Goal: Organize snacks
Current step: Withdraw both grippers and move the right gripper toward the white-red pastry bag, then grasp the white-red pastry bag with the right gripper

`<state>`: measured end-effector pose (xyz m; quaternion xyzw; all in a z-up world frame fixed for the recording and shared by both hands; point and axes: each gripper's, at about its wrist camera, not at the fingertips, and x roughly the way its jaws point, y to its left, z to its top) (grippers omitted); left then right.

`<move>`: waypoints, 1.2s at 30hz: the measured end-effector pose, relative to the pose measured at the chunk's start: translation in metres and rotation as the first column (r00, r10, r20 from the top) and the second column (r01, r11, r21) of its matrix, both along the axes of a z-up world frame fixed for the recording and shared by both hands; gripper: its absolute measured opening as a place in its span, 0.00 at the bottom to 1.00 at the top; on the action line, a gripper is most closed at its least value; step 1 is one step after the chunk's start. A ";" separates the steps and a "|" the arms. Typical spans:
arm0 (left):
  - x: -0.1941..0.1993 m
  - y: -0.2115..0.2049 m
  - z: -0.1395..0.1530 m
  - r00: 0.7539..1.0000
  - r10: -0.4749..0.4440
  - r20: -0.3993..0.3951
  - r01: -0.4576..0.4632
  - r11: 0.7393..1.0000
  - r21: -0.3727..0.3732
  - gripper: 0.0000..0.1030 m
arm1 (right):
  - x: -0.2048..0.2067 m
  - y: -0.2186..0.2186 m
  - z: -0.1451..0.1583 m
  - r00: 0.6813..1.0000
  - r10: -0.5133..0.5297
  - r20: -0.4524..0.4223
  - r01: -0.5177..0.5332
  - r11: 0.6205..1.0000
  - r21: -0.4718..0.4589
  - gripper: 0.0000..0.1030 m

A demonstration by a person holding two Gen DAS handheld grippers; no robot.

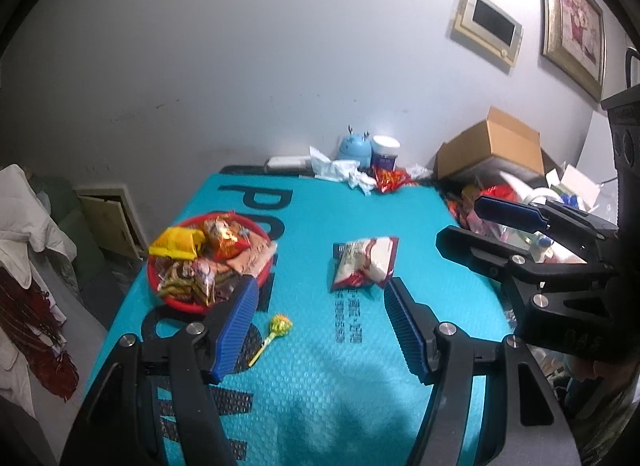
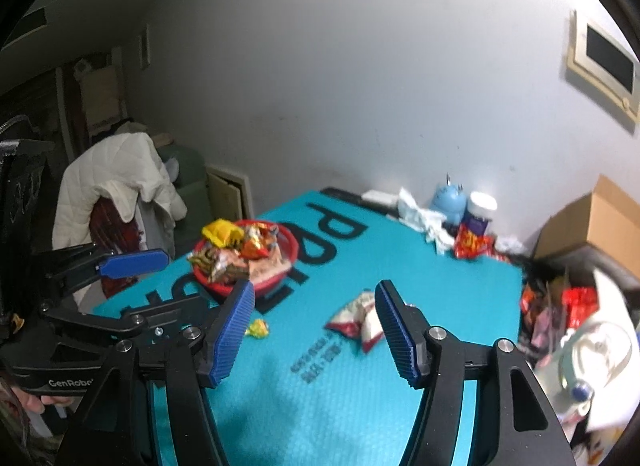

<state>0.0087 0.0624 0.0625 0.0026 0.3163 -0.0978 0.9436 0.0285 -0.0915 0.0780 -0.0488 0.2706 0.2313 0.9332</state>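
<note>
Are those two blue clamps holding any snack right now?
No. The left tool and the right tool both stand open, nothing between their pads, above the mat.

A turquoise mat (image 1: 320, 366) printed with large black letters is spread over the table. At its far edge, against the pale wall, a small blue figurine with antlers (image 1: 354, 147) is placed just beside a white-lidded jar (image 1: 385, 151), with crumpled white tissue (image 1: 336, 169) lying in front of them. An open cardboard box (image 1: 490, 143) is seen further right. Two framed pictures (image 1: 572, 17) are hung on the wall above. A white quilted jacket (image 2: 116, 173) is draped over a chair beside the table.
</note>
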 end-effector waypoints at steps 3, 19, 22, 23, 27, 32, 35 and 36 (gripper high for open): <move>0.002 -0.002 -0.012 1.000 -0.005 -0.022 0.005 1.000 0.006 0.63 | 0.001 -0.002 -0.014 1.000 -0.002 -0.029 0.002 1.000 0.001 0.61; 0.033 0.006 -0.073 0.990 0.013 -0.138 -0.017 1.000 -0.026 0.63 | 0.029 0.006 -0.075 0.983 0.033 -0.181 -0.035 0.999 -0.007 0.61; 0.042 0.008 -0.083 0.987 0.011 -0.157 -0.015 1.000 -0.025 0.63 | 0.038 0.008 -0.084 0.979 0.027 -0.201 -0.031 0.999 -0.017 0.61; 0.045 0.008 -0.086 0.986 0.011 -0.165 -0.015 1.000 -0.024 0.63 | 0.042 0.009 -0.087 0.978 0.024 -0.209 -0.029 0.999 -0.019 0.61; 0.061 0.011 -0.099 0.981 0.011 -0.196 -0.017 0.999 -0.032 0.63 | 0.054 0.009 -0.097 0.971 0.020 -0.237 -0.026 0.999 -0.025 0.61; 0.079 0.013 -0.113 0.976 0.014 -0.216 -0.019 1.000 -0.019 0.62 | 0.067 0.009 -0.108 0.964 0.012 -0.267 -0.020 0.999 -0.029 0.61; 0.092 0.015 -0.125 0.969 0.012 -0.247 -0.019 0.999 -0.026 0.58 | 0.074 0.008 -0.113 0.960 0.005 -0.279 -0.013 1.000 -0.028 0.61; 0.096 0.016 -0.129 0.966 0.013 -0.258 -0.019 1.000 -0.022 0.57 | 0.076 0.008 -0.115 0.960 0.002 -0.279 -0.011 0.999 -0.031 0.61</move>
